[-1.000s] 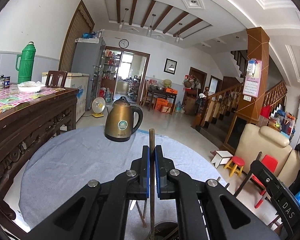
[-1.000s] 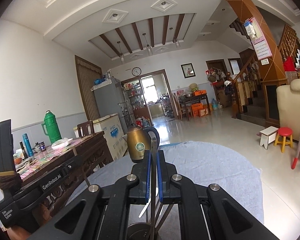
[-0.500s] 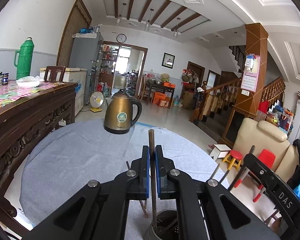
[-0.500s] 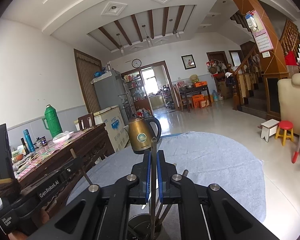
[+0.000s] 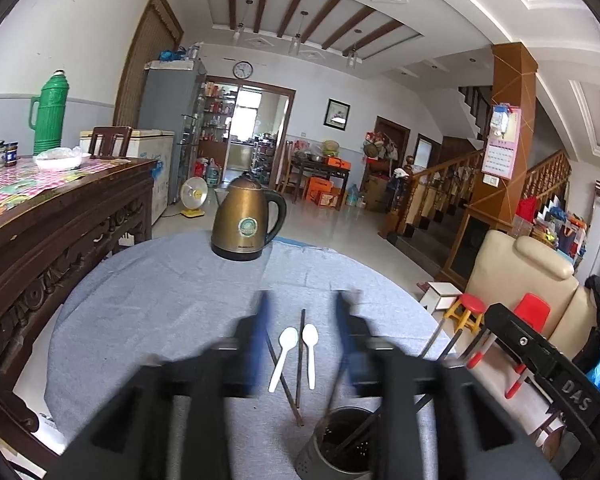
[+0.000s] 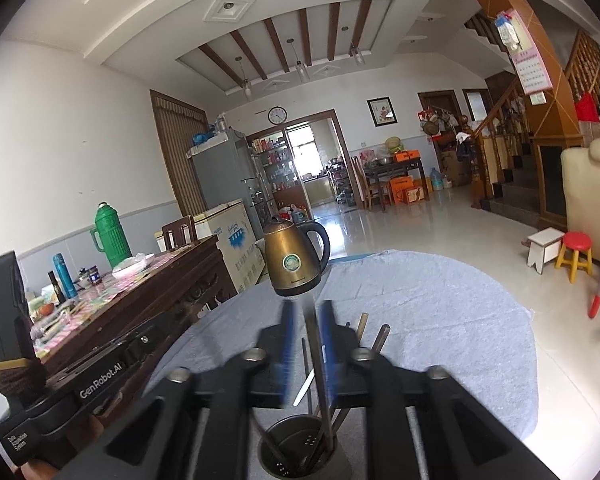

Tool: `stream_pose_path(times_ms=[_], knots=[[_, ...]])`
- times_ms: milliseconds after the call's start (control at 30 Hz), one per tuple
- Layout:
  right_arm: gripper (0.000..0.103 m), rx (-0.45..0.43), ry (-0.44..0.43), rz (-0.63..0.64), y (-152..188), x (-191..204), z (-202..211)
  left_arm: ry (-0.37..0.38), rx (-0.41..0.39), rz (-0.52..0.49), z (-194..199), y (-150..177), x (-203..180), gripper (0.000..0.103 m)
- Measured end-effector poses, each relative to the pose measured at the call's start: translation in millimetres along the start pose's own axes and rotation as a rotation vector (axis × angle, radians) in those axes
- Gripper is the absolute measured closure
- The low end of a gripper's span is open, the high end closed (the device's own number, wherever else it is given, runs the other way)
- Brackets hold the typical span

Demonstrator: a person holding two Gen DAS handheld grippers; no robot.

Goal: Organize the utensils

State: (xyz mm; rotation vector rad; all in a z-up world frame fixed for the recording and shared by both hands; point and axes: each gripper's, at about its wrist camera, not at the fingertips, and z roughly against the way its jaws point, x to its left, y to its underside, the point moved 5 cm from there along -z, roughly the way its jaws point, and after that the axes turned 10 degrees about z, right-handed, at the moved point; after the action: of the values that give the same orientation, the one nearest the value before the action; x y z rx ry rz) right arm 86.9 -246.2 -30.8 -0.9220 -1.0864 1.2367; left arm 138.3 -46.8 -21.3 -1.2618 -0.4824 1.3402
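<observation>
A metal utensil holder (image 5: 342, 446) stands on the grey-clothed round table, with several dark chopsticks leaning in it; it also shows in the right wrist view (image 6: 298, 452). My left gripper (image 5: 302, 320) is open, blurred and empty above it. Beyond it, two white plastic spoons (image 5: 286, 350) and loose dark chopsticks (image 5: 300, 360) lie on the cloth. My right gripper (image 6: 308, 320) has blurred jaws a little apart around a chopstick (image 6: 318, 368) whose lower end stands in the holder.
A bronze electric kettle (image 5: 246, 224) stands at the table's far side. A dark wooden sideboard (image 5: 40, 216) with a green thermos (image 5: 52, 114) is at left. A beige sofa (image 5: 536, 280) and red stools (image 5: 470, 312) are at right.
Both grippers held upright chopsticks and lowered them toward the holder. Now the left jaws have sprung open and its chopstick is gone; the right jaws have parted around theirs.
</observation>
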Motion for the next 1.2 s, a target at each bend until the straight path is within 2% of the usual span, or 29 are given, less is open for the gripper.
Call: stream_pose_path(times_ms=[33, 67, 200, 300, 567, 700, 833, 1000, 1200], knots=[[0.051, -0.009, 0.002, -0.011, -0.8, -2.3, 2.3, -0.012, -0.016, 0.003, 2.7, -0.7, 1.8, 0.045], [0.045, -0.026, 0.009, -0.016, -1.3, -4.5, 6.2, -0.022, -0.023, 0.002, 4.5, -0.9, 3.1, 0.044], [0.045, -0.090, 0.061, -0.030, -8.1, -18.3, 19.8, -0.045, -0.020, 0.017, 6.0, -1.7, 14.4, 0.035], [0.045, -0.103, 0.102, -0.071, -11.8, -37.7, 24.8, -0.069, -0.008, 0.054, 3.6, -1.4, 27.4, 0.034], [0.045, -0.080, 0.201, -0.171, -6.6, -92.8, 28.9, -0.162, 0.019, 0.140, -4.1, 4.7, 69.4, 0.031], [0.045, -0.057, 0.248, -0.217, -0.7, -120.5, 30.9, -0.212, 0.059, 0.201, -11.9, 13.5, 94.6, 0.031], [0.045, -0.029, 0.263, -0.259, 8.6, -140.7, 30.7, -0.250, 0.104, 0.224, -23.9, 28.7, 108.5, 0.031], [0.045, 0.003, 0.266, -0.275, 15.6, -148.1, 22.9, -0.278, 0.155, 0.211, -35.7, 42.7, 110.0, 0.031], [0.045, 0.035, 0.262, -0.285, 27.0, -152.8, 15.0, -0.295, 0.172, 0.182, -41.3, 47.5, 108.9, 0.031]])
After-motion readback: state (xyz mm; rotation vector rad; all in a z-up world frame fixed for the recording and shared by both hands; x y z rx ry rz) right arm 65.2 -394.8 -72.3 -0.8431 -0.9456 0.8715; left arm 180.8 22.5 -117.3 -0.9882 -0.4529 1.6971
